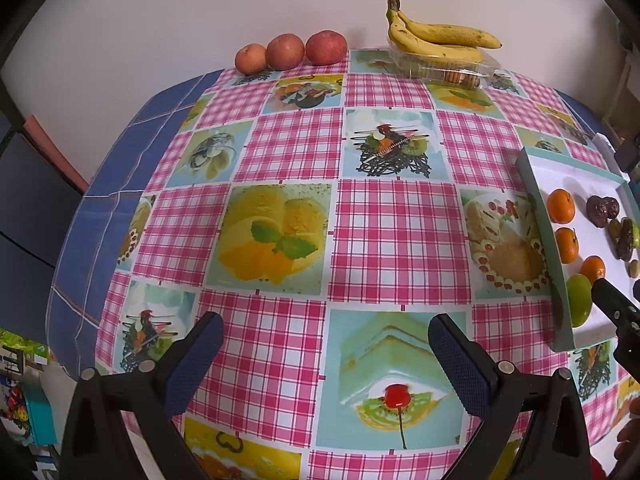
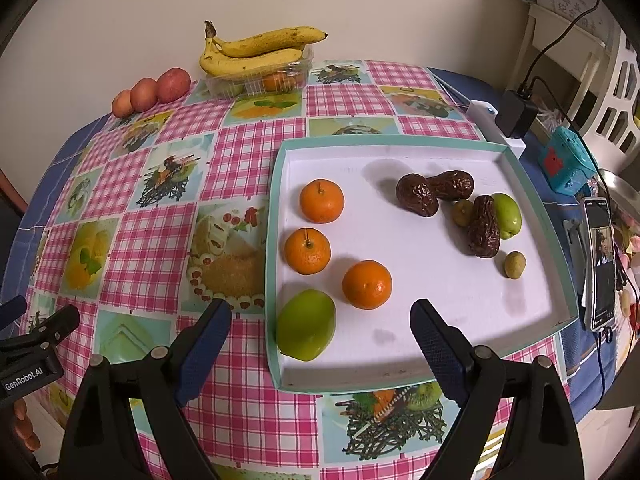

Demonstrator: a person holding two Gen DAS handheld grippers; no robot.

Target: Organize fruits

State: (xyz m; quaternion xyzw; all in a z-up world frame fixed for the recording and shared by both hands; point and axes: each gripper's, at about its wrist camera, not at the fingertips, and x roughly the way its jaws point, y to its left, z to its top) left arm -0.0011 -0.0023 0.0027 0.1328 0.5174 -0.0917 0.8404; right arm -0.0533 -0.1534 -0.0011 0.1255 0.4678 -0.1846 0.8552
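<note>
A white tray with a teal rim (image 2: 416, 142) sits on the checked tablecloth. In it lie three oranges (image 2: 367, 285), a green fruit (image 2: 305, 325) at the near left corner, three dark wrinkled dates (image 2: 416, 194), a second green fruit (image 2: 508, 215) and small olive-coloured fruits (image 2: 514, 265). My right gripper (image 2: 320, 312) is open and empty, hovering over the tray's near edge, its fingers either side of the green fruit and nearest orange. My left gripper (image 1: 325, 330) is open and empty over the bare cloth, left of the tray (image 1: 560, 312).
At the far table edge stand three apples (image 1: 285, 52) in a row and bananas (image 1: 436, 38) on a clear plastic box (image 1: 448, 68). A phone (image 2: 600, 262), a charger and cables (image 2: 516, 114) and a teal toy (image 2: 566, 160) lie right of the tray.
</note>
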